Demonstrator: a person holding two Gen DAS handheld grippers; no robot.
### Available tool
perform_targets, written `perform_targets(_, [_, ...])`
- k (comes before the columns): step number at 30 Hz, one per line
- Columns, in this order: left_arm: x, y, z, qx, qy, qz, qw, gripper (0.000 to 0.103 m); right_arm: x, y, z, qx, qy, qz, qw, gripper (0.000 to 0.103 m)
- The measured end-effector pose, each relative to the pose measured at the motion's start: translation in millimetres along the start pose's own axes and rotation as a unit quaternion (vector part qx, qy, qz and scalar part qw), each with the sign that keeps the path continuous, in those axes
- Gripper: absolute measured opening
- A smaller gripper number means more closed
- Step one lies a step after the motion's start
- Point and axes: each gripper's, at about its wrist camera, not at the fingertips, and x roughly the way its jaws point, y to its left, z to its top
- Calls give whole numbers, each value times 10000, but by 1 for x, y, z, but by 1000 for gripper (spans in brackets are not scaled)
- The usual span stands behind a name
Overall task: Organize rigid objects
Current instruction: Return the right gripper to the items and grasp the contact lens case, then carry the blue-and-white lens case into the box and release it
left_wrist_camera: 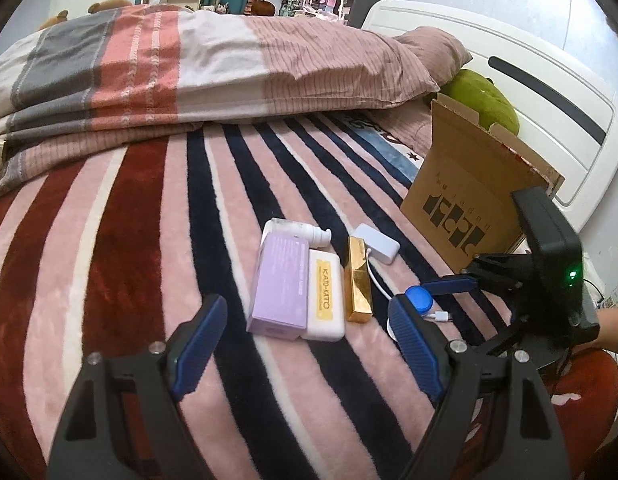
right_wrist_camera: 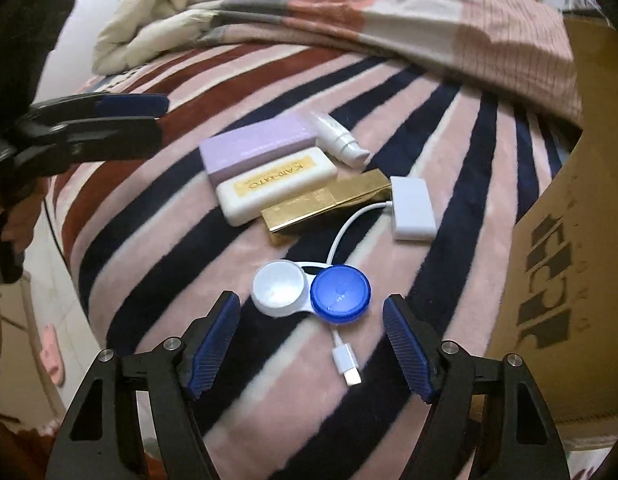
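On the striped blanket, a lilac box, a white case and a gold bar-shaped box are laid side by side, touching, with a white pump bottle beside the lilac box. A contact lens case is seen just ahead of the right gripper, whose jaws are spread wide and hold nothing, atop the cable of a white adapter. The left gripper is likewise held wide and empty, near the lilac box, and a cardboard box is stood at the right
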Motion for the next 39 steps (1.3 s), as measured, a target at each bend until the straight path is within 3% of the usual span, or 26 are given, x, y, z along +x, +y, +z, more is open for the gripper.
perform_targets(2, [1,0,0,-9,14,-11,10000,81,5,0,1,17,19,0,10000,71])
perform_targets(6, [3,0,2,-1,49,-11,10000,81,8,2,5,-39,31,-189,9998,59])
perform_targets(10, [3,-3,4,14,115,-188,9998,80,1,6,8,-88,-129,-163,9997,59])
perform_targets(16, [0,-25,24,105,366,-1202,9920,79,-36,26,24,-436,-674,-34,9968,59])
perform_targets(17, [-1,-28,29,126,368,-1270,9911,77,-47,31,28,-525,-822,-16,9952,59])
perform_targets(19, [-5,-37,43,216,355,-1490,9880,56,-62,37,36,-630,-1039,-30,9926,59])
perform_targets(23, [-14,-57,65,450,286,-1830,9817,32,-89,39,50,-674,-1451,-264,9868,59])
perform_targets(28, [-18,-87,99,822,175,-1793,9802,31,-118,22,58,-609,-1777,-548,9807,59])
perform_targets(33, [0,-125,138,1190,338,-1900,9740,31,-145,-11,59,-357,-1905,-887,9770,59])
perform_targets(39, [60,-166,183,1386,1241,-2146,9588,31,-154,-69,58,223,-1427,-1353,9802,59])
